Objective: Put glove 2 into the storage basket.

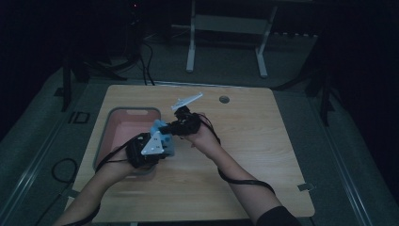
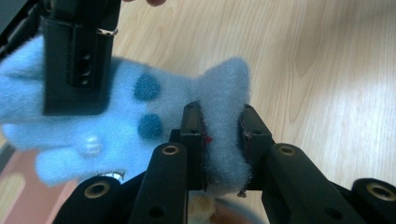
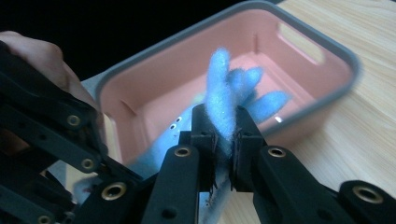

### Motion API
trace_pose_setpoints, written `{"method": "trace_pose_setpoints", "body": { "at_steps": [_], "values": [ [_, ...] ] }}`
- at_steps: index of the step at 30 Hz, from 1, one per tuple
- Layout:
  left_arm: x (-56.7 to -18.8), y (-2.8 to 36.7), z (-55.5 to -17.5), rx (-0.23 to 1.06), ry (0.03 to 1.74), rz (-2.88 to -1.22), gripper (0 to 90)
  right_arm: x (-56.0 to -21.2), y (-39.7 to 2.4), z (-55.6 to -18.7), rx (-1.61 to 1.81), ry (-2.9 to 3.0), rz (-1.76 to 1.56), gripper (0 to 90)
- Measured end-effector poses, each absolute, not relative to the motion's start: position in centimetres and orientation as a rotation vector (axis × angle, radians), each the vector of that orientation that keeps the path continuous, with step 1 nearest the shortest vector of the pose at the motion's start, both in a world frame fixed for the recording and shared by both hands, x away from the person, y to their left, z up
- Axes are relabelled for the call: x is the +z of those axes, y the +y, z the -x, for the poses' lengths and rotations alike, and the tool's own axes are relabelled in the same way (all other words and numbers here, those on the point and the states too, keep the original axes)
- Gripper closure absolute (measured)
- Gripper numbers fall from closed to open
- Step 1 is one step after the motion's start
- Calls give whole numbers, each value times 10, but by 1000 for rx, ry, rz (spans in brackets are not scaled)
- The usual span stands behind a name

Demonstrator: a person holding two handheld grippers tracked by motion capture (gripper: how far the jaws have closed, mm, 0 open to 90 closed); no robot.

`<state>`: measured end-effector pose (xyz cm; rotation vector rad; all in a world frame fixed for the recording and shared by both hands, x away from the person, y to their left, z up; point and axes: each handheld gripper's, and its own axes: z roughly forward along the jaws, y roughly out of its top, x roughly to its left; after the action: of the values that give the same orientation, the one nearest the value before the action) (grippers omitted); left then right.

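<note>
A light blue fuzzy cloth [image 1: 156, 125] with dark blue spots and finger-like lobes hangs between my two grippers, just right of the pink bin [image 1: 134, 109]. My left gripper [image 2: 222, 135] is shut on one pointed end of the cloth [image 2: 121, 126]. My right gripper [image 3: 225, 140] is shut on another part of the cloth [image 3: 222, 84], whose lobes stick up past the pads, with the bin [image 3: 345, 51] behind them. In the high view the left gripper [image 1: 163, 139] and the right gripper [image 1: 167, 128] stand close together above the table near the bin's right rim.
The wooden table [image 1: 244, 155] has a small round hole [image 1: 224, 99] near its far edge. A white metal frame [image 1: 226, 28] stands on the floor behind the table, and cables [image 1: 61, 169] lie to its left. The room is dark.
</note>
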<state>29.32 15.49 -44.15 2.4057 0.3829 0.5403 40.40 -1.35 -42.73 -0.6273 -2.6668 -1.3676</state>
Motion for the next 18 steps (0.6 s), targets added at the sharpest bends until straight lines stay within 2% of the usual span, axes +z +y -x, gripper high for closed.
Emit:
{"method": "trace_pose_setpoints", "body": {
  "at_steps": [10, 15, 18],
  "values": [
    [-453, 199, -285, 542, 507, -2415, 770, -438, 42, -404, -1343, -2639, 565, 827],
    [-467, 206, -288, 538, 535, -2466, 769, -454, 57, -405, -1311, -2643, 571, 827],
    [-476, 207, -293, 490, 559, -2483, 769, -464, 61, -407, -1285, -2654, 590, 827]
  ]
}}
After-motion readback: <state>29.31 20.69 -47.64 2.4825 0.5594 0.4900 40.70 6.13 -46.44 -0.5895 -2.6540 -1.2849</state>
